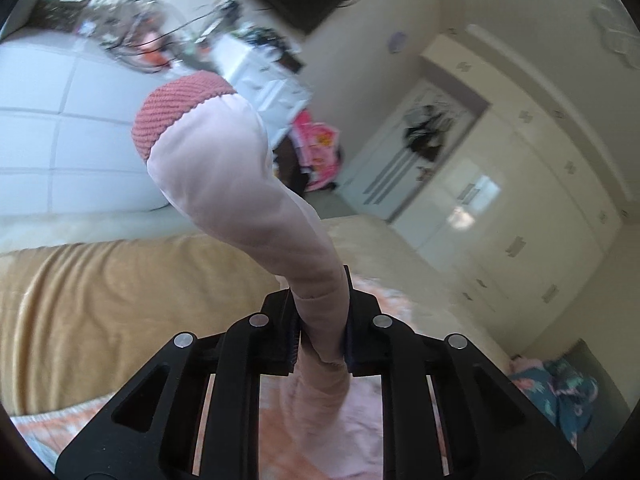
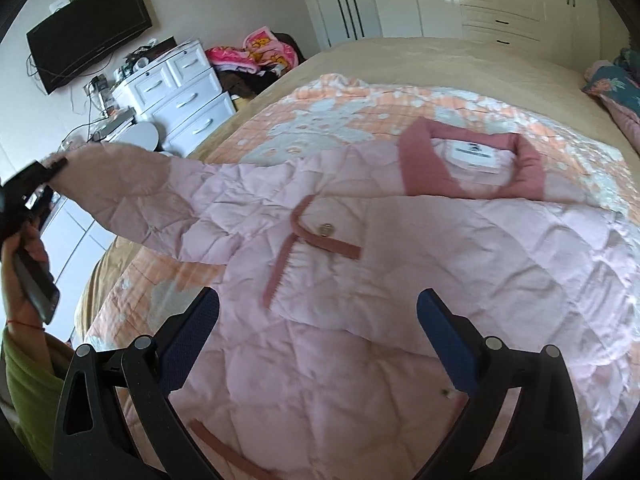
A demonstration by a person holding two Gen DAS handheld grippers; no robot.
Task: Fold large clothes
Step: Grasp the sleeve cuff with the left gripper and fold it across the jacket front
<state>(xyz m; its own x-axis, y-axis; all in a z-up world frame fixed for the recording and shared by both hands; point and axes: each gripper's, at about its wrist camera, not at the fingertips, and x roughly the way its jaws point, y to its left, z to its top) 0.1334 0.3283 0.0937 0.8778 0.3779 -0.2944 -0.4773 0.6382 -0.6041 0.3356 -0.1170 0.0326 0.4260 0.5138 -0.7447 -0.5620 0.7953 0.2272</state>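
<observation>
Jacket first: it is big, pink and puffy, and it lies flat on the bed, on top of a peach blanket. Its front faces up, so I can see the dark pink collar and the tag inside it. I think it is spread out like this so that I can fold it part by part.

My left tongs are pinching one sleeve. The sleeve is squeezed tight between the two pads, a little way back from the knitted cuff. The cuff sticks out past the tongs and hangs in the air. In the right view the sleeve is held up and out to the side, off the bed, with a hand under the tool. I think I hold it up like this so I can lay it across the chest of the jacket.

My right tongs are spread wide and hold nothing. They hover over the lower front of the jacket, near the pocket flap with its small button. I think they wait there to hold the body down or smooth it while the sleeve comes over.

The fold has only just begun. The puffy cloth may slip or spring back.
</observation>
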